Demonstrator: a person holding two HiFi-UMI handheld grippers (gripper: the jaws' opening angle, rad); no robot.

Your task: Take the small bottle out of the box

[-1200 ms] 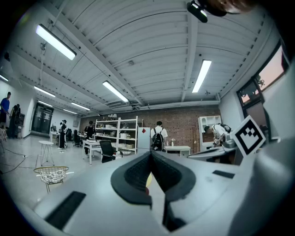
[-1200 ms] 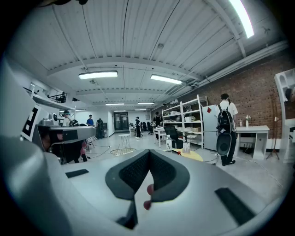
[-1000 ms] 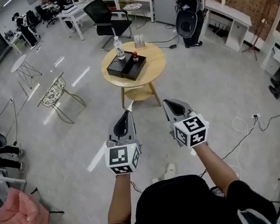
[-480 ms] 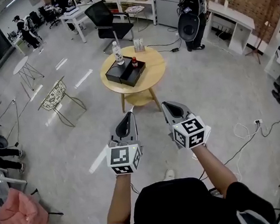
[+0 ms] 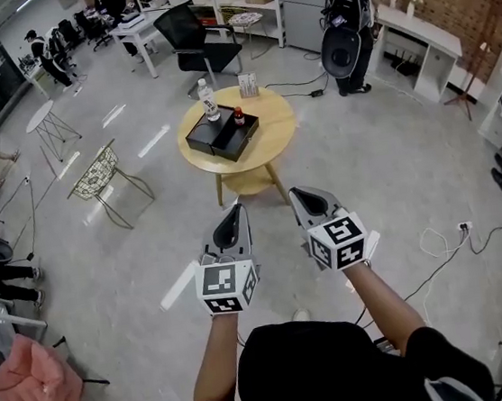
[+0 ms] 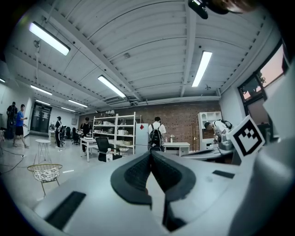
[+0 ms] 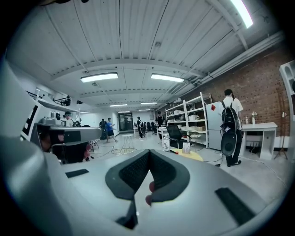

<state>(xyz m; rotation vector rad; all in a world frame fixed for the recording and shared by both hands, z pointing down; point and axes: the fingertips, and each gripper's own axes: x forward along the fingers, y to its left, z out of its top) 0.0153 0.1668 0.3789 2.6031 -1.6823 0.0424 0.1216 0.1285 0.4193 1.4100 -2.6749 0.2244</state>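
Far ahead in the head view stands a round wooden table (image 5: 271, 129) with an open black box (image 5: 222, 136) on it. A small red-capped bottle (image 5: 239, 115) stands upright in the box. Both grippers are held out at waist height over the floor, well short of the table. My left gripper (image 5: 236, 208) is shut and holds nothing, its pads meeting at the tip (image 6: 150, 153). My right gripper (image 5: 297, 193) is also shut and holds nothing (image 7: 149, 152). The right gripper view shows the table's yellow top (image 7: 196, 156) far off, but not the box.
A clear water bottle (image 5: 210, 101) and a small card stand (image 5: 248, 84) share the table. A wire chair (image 5: 98, 173) stands left of it and a black office chair (image 5: 196, 36) behind. A person with a backpack (image 5: 344, 20) stands beyond. Cables (image 5: 437, 240) lie on the floor at right.
The head view has drifted slightly, so the table sits a little lower in frame. Both grippers stay shut, side by side in front of the person.
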